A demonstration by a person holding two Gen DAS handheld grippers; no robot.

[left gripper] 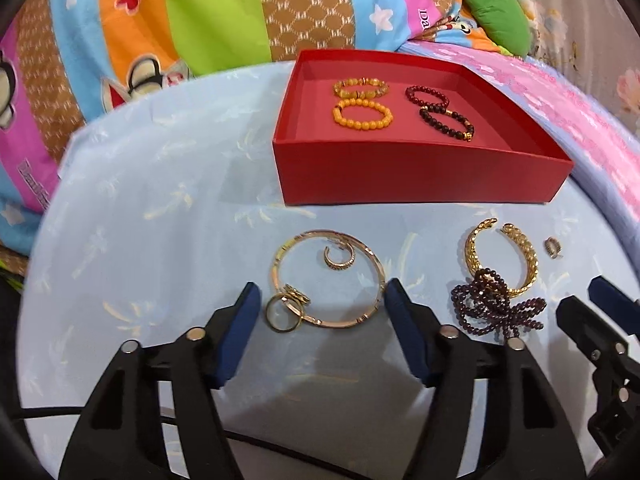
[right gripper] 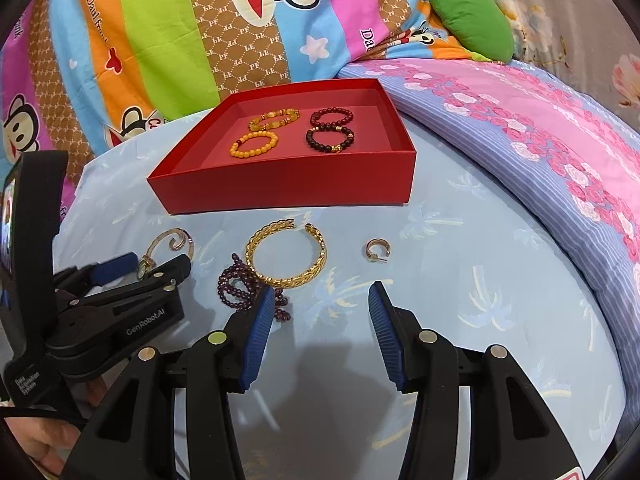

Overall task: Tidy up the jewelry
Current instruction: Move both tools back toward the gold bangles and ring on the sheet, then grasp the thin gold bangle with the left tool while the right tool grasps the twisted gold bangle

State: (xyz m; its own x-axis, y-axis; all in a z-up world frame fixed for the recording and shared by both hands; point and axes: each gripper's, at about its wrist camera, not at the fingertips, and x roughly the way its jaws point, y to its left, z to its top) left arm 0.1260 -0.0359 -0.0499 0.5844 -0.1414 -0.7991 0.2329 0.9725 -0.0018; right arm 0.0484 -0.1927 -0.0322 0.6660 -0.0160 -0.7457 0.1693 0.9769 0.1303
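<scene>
We see our left tongs (left gripper: 322, 300) half open around the thin bangle (left gripper: 326, 280), not gripping, and our right tongs (right gripper: 322, 300) half open, empty, just behind the gold cuff (right gripper: 286, 256).

Pale blue palm-print cloth (right gripper: 460, 288) underneath, striped cartoon-monkey bedding (right gripper: 168, 32) behind, green cushion (right gripper: 472, 20) at upper right, pink rose-print blanket (right gripper: 540, 120) alongside.

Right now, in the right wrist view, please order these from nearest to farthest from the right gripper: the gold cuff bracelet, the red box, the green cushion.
From the right gripper:
1. Gold cuff bracelet, on the cloth just beyond the jaws, slightly left.
2. Red box, behind the bracelet.
3. Green cushion, far back, upper right.
</scene>
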